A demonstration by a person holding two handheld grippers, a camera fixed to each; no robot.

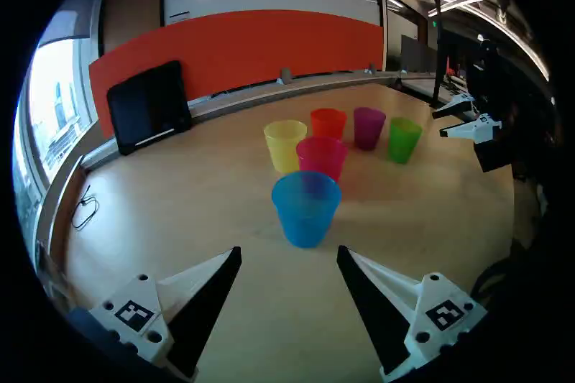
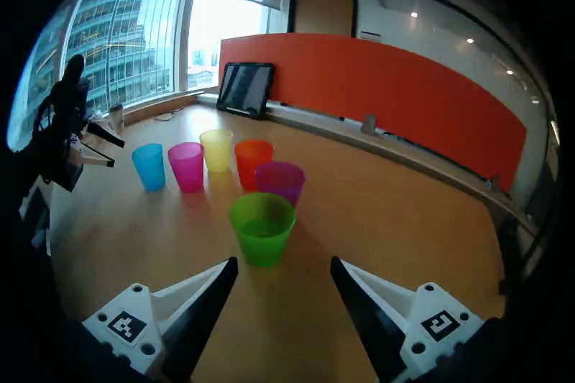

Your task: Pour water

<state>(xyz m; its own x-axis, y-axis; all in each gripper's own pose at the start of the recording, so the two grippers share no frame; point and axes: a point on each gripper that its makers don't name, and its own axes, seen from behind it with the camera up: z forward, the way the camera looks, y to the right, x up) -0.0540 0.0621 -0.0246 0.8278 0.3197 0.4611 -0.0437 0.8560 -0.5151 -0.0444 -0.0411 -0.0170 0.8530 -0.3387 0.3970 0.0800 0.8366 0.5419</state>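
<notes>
Several plastic cups stand upright on a wooden table (image 1: 215, 196). In the left gripper view the blue cup (image 1: 306, 208) is nearest, just ahead of my open left gripper (image 1: 289, 254). Behind it stand the pink cup (image 1: 322, 157), yellow cup (image 1: 284, 145), orange cup (image 1: 328, 123), purple cup (image 1: 369, 127) and green cup (image 1: 404, 139). In the right gripper view my open right gripper (image 2: 284, 262) points at the green cup (image 2: 262, 228), which holds a little water. Beyond it are the purple cup (image 2: 280, 181), orange cup (image 2: 253, 162), yellow cup (image 2: 216, 149), pink cup (image 2: 186, 166) and blue cup (image 2: 149, 166).
A dark tablet (image 1: 149, 105) leans against the orange partition (image 1: 244, 49) at the table's far edge. A cable (image 1: 85, 207) lies near the window side. The other gripper (image 1: 471, 121) shows at the right of the left gripper view. Tall windows (image 2: 122, 38) line one side.
</notes>
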